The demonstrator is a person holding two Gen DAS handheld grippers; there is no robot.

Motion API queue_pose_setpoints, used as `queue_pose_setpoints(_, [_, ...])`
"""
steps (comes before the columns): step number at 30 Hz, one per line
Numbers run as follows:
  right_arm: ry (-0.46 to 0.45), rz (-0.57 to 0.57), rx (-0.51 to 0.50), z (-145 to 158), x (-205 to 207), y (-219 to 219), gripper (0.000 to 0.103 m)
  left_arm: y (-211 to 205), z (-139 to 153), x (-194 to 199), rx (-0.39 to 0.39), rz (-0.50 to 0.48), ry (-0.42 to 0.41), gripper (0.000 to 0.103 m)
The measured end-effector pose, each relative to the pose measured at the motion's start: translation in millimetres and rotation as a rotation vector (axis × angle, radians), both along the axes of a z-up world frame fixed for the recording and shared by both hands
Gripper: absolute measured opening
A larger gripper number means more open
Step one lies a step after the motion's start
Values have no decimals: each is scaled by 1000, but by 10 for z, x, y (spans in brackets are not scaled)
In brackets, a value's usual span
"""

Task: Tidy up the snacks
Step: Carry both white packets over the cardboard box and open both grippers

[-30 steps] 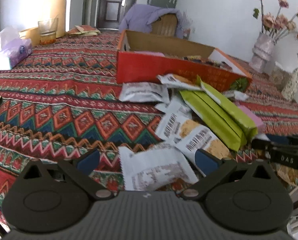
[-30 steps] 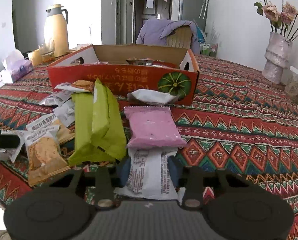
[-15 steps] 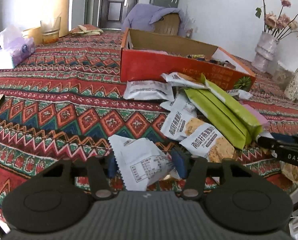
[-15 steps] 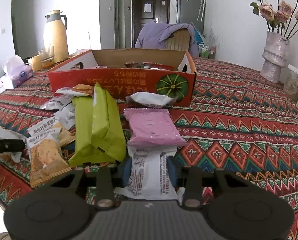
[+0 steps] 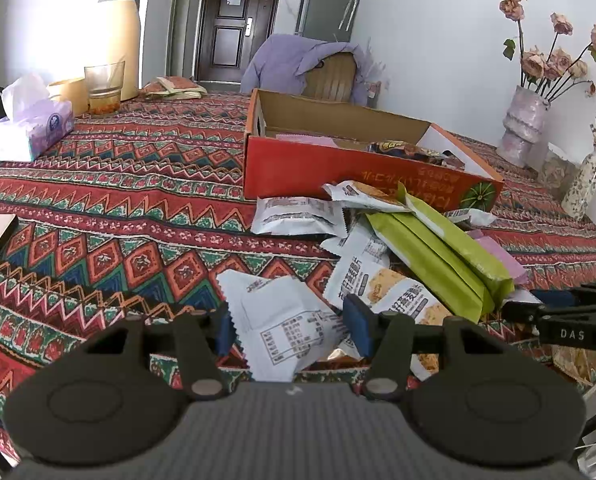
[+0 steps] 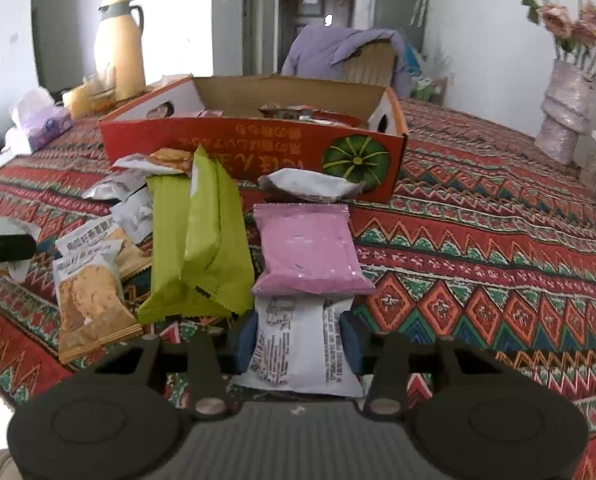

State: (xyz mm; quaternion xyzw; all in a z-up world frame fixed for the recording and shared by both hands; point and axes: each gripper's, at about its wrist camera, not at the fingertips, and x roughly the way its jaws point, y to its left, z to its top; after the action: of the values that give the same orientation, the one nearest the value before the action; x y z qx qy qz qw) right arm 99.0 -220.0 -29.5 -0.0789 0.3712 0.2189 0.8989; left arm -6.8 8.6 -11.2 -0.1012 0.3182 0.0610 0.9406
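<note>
Left tool [image 5: 288, 326] is clamped on a crumpled white snack packet [image 5: 286, 320], blue pads pinching it from both sides after the jaws closed in on it a moment ago, and the packet sticks up between the fingers above the patterned cloth of the bench [image 5: 98, 208]. Over on the other side, the right tool [image 6: 298, 340] has its own white packet with printed text [image 6: 298, 348] pinched between its pads; its jaws have just been easing open a touch, yet the pads sit against the packet's edges. Right in front of that one lies a pink packet [image 6: 308, 248], its near edge overlapping the top of the held packet. Left of the pink one, two green packets [image 6: 198, 240] are stacked at a slant, and further left lie biscuit packets [image 6: 90, 292] with a picture of round crackers. Beyond the heap stands the red cardboard box [image 6: 258, 152], open on top, with a few wrapped snacks already inside; a white packet [image 6: 310, 186] rests against its front wall. In the left view the right tool's black fingers [image 5: 554, 312] poke in from the right edge. A tissue box [image 5: 30, 132], a glass [image 5: 104, 86] and a cream thermos jug [image 5: 118, 32] sit at the far left of the bench, well apart from the snacks.
</note>
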Motion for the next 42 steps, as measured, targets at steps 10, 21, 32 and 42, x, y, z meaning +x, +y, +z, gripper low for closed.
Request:
queue_pose_setpoints(10, [-7, 40, -52, 222, 58, 23, 38, 67, 25, -44, -16, 6, -19, 55])
queue_pose_setpoints(21, [-114, 20, 8, 562, -89, -117, 38, 71, 99, -17, -17, -7, -46, 55])
queue_pose_setpoints(32, [-174, 10, 70, 689, 19, -83, 38, 0, 296, 161, 3, -37, -101, 55])
queue_pose_setpoints(42, [-245, -7, 170, 893, 424, 128, 38, -3, 621, 651, 9, -43, -175, 56])
